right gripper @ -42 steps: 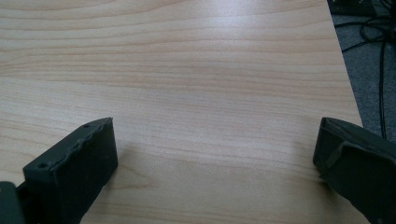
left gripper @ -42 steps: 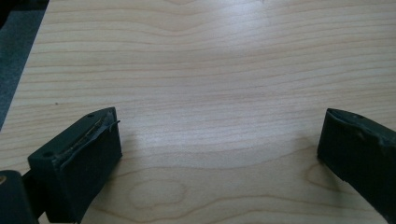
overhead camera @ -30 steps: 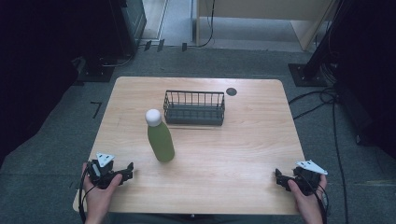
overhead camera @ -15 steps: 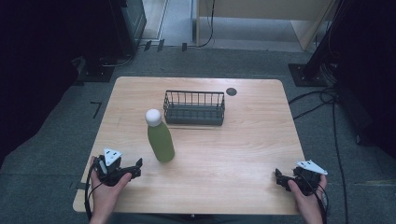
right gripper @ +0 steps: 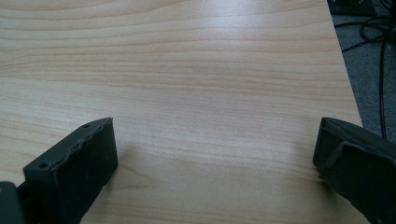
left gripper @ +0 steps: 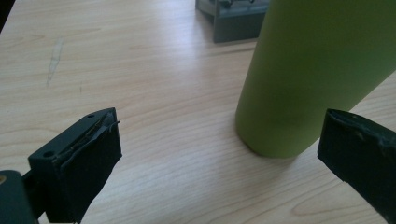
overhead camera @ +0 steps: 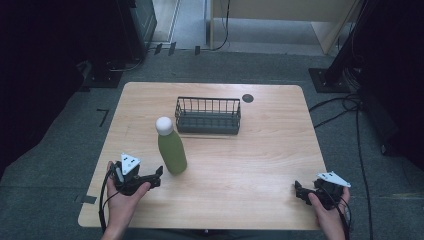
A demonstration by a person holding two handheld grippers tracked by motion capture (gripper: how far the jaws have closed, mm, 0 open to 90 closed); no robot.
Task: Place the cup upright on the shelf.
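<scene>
Now my left gripper (overhead camera: 156,176) has closed in on the green bottle (overhead camera: 171,151) over the last second: it was well back toward my edge of the table (overhead camera: 270,165), and now its tips sit just beside the bottle's base. Jaws wide, nothing held. I read this as lining up the grab; the bottle isn't between the pads yet.

Left gripper view adds what the high view can't: the bottle (left gripper: 313,74) stands ahead and toward my right jaw, off centre, not touching either pad. I'd shift sideways before closing.

Right gripper (overhead camera: 300,191) hasn't moved, parked near the table corner, jaws wide over bare wood.

Farther out, beyond the bottle, sits the wire basket (overhead camera: 208,116), empty.
</scene>
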